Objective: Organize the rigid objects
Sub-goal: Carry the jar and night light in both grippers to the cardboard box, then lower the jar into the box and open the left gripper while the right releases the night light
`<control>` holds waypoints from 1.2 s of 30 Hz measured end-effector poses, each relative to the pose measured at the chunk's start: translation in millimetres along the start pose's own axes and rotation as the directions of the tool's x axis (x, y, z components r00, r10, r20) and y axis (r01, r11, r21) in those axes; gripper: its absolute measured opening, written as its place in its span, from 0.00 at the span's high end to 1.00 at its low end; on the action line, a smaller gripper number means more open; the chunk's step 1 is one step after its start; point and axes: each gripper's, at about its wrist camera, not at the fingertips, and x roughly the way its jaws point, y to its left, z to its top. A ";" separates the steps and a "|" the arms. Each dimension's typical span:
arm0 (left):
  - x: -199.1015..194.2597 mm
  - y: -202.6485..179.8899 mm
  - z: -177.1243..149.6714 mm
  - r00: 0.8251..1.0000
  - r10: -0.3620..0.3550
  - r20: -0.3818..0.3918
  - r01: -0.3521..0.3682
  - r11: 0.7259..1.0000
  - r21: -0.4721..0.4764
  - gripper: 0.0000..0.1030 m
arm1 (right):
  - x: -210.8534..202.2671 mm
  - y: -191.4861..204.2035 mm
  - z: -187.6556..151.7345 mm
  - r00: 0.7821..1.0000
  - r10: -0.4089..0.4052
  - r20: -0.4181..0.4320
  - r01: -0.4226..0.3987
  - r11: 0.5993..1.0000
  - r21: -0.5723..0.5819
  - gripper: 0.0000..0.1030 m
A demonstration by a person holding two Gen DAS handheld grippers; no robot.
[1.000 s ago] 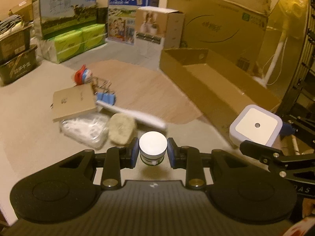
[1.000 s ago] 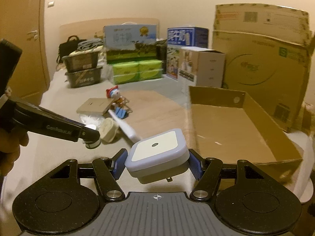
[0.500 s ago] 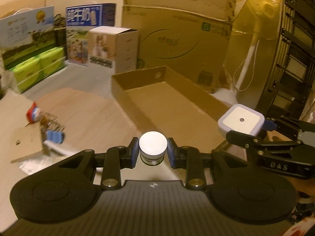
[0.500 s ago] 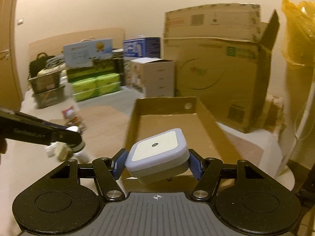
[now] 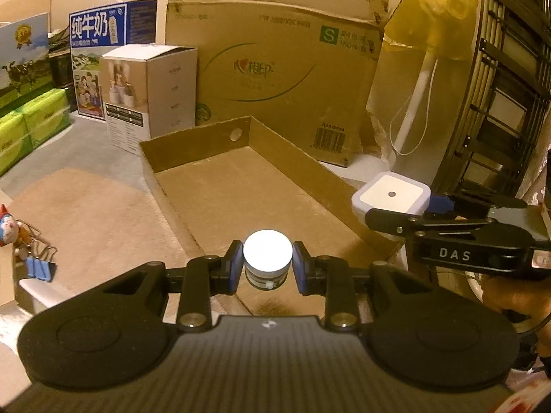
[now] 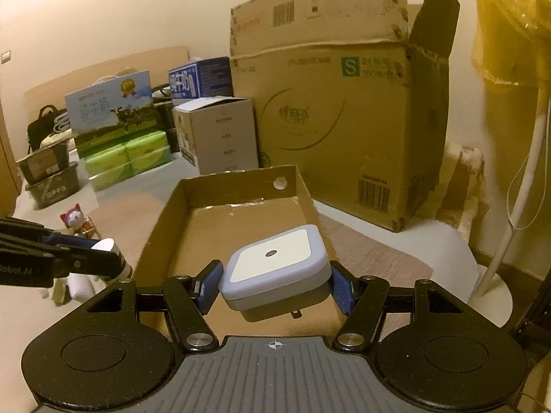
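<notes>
My left gripper is shut on a small round jar with a white lid, held over the near end of a shallow open cardboard tray. My right gripper is shut on a square white plug-in night light, held tilted over the tray's near end. In the left wrist view the night light and right gripper sit past the tray's right wall. In the right wrist view the jar and left gripper show at the tray's left side.
A big cardboard carton stands behind the tray, with a small white box, milk cartons and green tissue packs to its left. A toy figure and blue binder clips lie left. A fan stand rises right.
Both grippers have swung to the right, from over the loose items on the mat to over the tray. The jar and night light stayed gripped throughout.
</notes>
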 end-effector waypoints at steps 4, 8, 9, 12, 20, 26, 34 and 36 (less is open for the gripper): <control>12.0 -2.7 -1.2 1.000 -0.004 -0.018 0.004 1.000 0.000 0.74 | 12.7 -6.4 -0.4 1.000 0.009 -0.019 -0.009 1.000 0.007 0.37; 22.3 -4.5 -4.2 0.999 -0.007 -0.035 0.007 1.000 -0.003 0.74 | 22.9 -11.3 -2.5 0.999 0.016 -0.035 -0.015 1.000 0.016 0.37; 24.6 -4.8 -5.0 0.999 -0.009 -0.039 0.009 1.000 -0.004 0.74 | 24.9 -12.2 -3.2 0.999 0.017 -0.038 -0.016 1.000 0.018 0.37; 30.7 -5.8 -6.8 0.999 -0.012 -0.049 0.012 1.000 -0.006 0.74 | 29.4 -15.5 -5.2 0.999 0.019 -0.046 -0.018 0.999 0.031 0.37; 30.4 -3.5 -8.6 1.000 0.007 -0.021 -0.007 1.000 -0.018 0.51 | 32.4 -19.7 -7.4 0.999 0.020 -0.050 -0.017 0.999 0.048 0.37; 10.9 10.9 -16.1 1.000 0.030 0.004 -0.029 0.998 -0.061 0.51 | 30.9 -19.9 -8.2 0.998 0.023 -0.051 -0.020 0.998 0.053 0.37; -2.0 17.0 -21.8 0.999 0.044 0.008 -0.043 0.996 -0.077 0.51 | 27.7 -14.6 -8.8 0.998 0.032 -0.054 -0.030 0.998 0.051 0.37; -3.2 16.7 -22.1 0.999 0.046 0.011 -0.045 0.996 -0.077 0.51 | 28.4 -13.3 -8.3 0.998 0.034 -0.055 -0.031 0.998 0.049 0.37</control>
